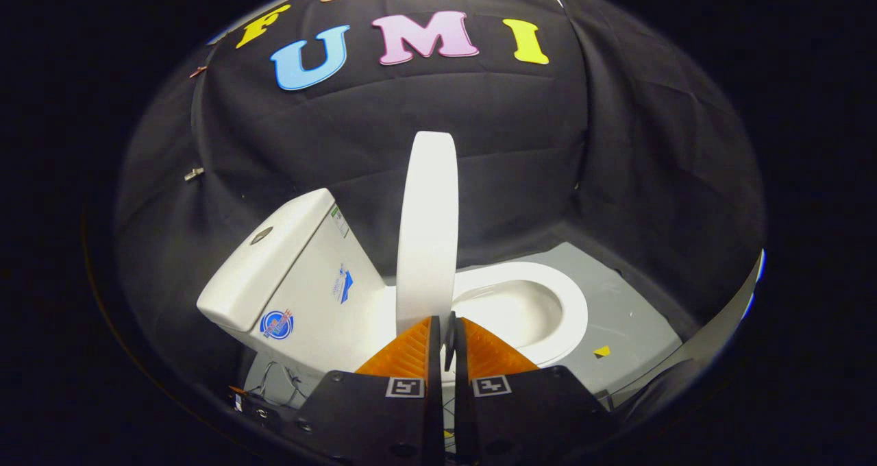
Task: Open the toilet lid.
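Note:
A white toilet stands side-on ahead of me, its tank [288,267] to the left and its open bowl [548,308] to the right. The white lid [428,226] stands upright and shows edge-on, rising between tank and bowl. My gripper [447,321] sits low in front of the lid's base, its fingers [411,353] pressed almost together with only a thin dark slit between them. Nothing shows between them. The lid's lower end is just beyond the left fingertip; whether it touches I cannot tell.
The toilet rests on a grey floor panel [623,301] with a small yellow marker [601,351] near the bowl. Loose cables [274,380] lie below the tank. Black cloth walls [521,151] close in behind and to both sides.

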`<state>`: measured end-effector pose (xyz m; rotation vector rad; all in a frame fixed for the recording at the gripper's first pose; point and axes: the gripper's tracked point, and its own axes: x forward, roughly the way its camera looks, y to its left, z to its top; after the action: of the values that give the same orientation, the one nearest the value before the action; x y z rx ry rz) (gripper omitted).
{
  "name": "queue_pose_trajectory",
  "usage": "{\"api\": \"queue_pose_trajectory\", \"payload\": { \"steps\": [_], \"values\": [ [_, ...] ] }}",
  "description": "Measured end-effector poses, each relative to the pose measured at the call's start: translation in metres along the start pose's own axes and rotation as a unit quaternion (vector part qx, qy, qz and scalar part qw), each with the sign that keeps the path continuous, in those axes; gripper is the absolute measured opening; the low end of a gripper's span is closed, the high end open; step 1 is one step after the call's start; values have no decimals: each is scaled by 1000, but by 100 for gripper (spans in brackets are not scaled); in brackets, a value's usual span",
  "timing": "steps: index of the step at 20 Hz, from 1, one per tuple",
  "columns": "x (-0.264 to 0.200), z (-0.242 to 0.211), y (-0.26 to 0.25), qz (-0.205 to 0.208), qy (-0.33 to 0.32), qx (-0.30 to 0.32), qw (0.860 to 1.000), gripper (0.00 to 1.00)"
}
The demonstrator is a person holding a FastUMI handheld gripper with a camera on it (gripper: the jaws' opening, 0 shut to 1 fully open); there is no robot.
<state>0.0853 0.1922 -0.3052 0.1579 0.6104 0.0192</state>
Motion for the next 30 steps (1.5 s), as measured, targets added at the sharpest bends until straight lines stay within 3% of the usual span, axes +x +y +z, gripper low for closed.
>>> {"api": "queue_pose_trajectory", "payload": {
  "steps": [15,30],
  "values": [
    [-10,3,85,-14,-47,-103,993,11],
    [-11,-14,152,18,-63,-177,982,17]
  ]
}}
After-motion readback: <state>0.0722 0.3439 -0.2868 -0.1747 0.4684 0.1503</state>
